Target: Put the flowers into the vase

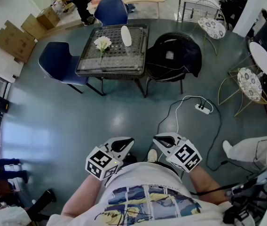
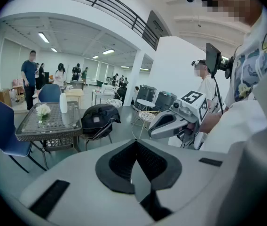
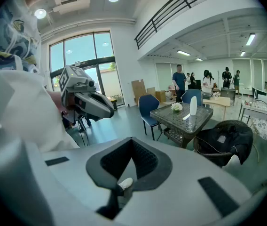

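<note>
The left gripper (image 2: 135, 145) has its jaws closed together with nothing between them. The right gripper (image 3: 132, 142) has its jaws together and empty as well, and both are held close to the person's body, well apart from the desk (image 1: 110, 71). The white flowers (image 1: 102, 43) sit on that desk near the upright white vase (image 1: 126, 36), not touching it.

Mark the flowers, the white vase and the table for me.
flowers (image 1: 102, 43), head view, on the white blooms.
white vase (image 1: 126, 36), head view, middle of its body.
table (image 1: 112, 72), head view, on its near rim.
</note>
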Action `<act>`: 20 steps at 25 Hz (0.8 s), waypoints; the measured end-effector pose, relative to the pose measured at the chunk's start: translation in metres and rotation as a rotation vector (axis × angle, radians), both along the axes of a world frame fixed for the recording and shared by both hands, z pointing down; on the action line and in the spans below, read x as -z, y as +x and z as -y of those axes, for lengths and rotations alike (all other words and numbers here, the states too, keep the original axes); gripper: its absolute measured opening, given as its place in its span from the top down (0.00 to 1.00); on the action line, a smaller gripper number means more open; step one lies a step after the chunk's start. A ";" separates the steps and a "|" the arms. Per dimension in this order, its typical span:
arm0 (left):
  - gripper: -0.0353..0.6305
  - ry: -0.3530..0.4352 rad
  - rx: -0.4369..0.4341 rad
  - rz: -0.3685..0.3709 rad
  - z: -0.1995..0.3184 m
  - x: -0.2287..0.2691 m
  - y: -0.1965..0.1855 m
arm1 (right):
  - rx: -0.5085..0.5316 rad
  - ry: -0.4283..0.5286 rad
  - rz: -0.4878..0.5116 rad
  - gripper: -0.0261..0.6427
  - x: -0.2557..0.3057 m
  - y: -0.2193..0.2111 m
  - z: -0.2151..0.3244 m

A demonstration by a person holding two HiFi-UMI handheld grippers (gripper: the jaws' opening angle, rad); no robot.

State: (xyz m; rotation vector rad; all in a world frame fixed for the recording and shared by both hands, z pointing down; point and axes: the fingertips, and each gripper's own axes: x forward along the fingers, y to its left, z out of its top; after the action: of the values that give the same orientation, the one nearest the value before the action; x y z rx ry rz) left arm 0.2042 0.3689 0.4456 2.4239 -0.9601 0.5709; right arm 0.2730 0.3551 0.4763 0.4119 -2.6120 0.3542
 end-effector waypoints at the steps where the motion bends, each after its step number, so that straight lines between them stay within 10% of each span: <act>1: 0.93 0.000 0.007 0.000 -0.002 0.000 -0.001 | 0.007 0.002 0.001 0.95 0.000 0.000 -0.002; 20: 0.93 0.029 0.020 0.027 0.010 0.005 0.000 | 0.020 -0.012 0.015 0.95 -0.001 0.005 0.003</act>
State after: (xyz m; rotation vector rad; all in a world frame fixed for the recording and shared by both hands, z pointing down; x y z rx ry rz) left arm 0.2038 0.3588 0.4403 2.4355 -1.0095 0.5879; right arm 0.2778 0.3525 0.4775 0.3798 -2.6257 0.3668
